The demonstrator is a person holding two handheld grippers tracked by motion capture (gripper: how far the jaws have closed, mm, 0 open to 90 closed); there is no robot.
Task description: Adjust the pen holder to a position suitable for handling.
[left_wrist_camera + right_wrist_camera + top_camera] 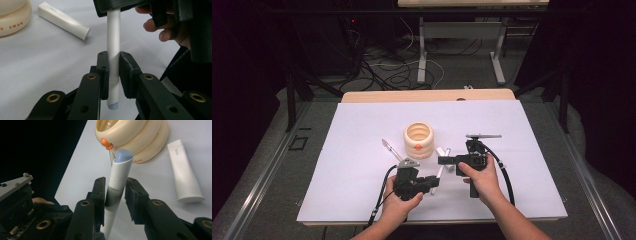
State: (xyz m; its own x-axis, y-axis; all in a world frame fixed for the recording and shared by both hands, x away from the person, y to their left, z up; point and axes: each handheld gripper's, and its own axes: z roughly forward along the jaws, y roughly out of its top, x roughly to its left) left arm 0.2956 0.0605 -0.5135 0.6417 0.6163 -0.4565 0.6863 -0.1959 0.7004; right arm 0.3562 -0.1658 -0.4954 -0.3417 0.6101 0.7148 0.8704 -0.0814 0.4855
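Observation:
A white pen (438,176) with a pale blue end lies across both grippers near the table's front middle. My left gripper (433,182) points right and is shut on the pen's lower part. In the left gripper view the pen (113,45) stands between the closed jaws of the left gripper (113,56) and runs up into the right gripper (117,6). My right gripper (442,160) points left and is shut on the pen's upper part. In the right gripper view, the right gripper (115,182) pinches the pen (120,172) just below its blue tip.
A cream ringed pot (418,140) with an orange spout stands just behind the grippers. Beside it lies a white tube (443,151), and a slim clear pen (390,149) lies to its left. A white sheet (357,125) covers the table.

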